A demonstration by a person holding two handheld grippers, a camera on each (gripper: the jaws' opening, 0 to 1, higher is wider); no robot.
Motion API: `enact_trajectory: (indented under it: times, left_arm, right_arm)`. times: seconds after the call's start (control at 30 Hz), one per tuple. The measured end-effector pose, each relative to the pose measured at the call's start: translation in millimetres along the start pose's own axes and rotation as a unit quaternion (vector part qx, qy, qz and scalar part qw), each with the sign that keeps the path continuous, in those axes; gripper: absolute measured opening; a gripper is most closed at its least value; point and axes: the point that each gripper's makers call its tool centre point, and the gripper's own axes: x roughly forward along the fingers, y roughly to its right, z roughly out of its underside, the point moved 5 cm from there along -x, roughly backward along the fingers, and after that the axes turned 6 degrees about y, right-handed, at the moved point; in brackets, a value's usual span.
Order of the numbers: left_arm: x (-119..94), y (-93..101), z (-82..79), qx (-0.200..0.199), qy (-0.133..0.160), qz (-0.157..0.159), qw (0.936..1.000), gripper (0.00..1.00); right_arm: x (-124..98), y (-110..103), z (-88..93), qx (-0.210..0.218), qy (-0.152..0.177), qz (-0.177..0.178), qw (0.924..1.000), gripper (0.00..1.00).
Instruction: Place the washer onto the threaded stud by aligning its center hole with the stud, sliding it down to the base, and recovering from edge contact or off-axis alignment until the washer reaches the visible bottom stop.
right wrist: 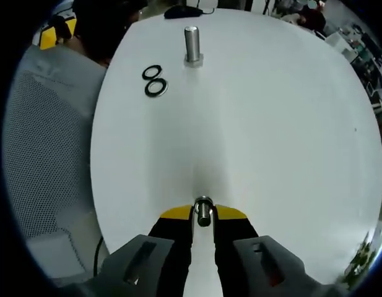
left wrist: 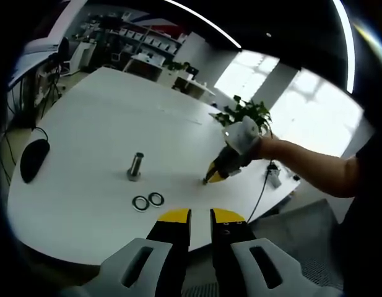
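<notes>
Tabletop (right wrist: pixel 290 124) mostly bare. Obstacles: upright stud (right wrist: pixel 192 44) near far edge, two washers (right wrist: pixel 155 80) lying flat just beside it, touching each other. Mouse (left wrist: pixel 33 158) at an edge, well apart. Wide open surface between stud and right gripper (right wrist: pixel 204 213).

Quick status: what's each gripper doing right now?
Left gripper: open, holding nothing.
Right gripper: shut on a small metal bolt-like piece.

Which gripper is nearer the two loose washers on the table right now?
Left. The left gripper hangs at the table edge just short of the two washers. The right gripper, shut on a small metal piece, sits farther off across the table.
</notes>
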Motion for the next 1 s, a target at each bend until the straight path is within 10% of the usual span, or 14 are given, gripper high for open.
enact_trajectory:
  times: [1.0]
  left_arm:
    - [0,1.0,-1.8,0.002,0.007,0.005,1.0,0.1]
  right_arm:
    - [-24,-10,-46.5,-0.018,0.065,0.016,0.9976,0.17]
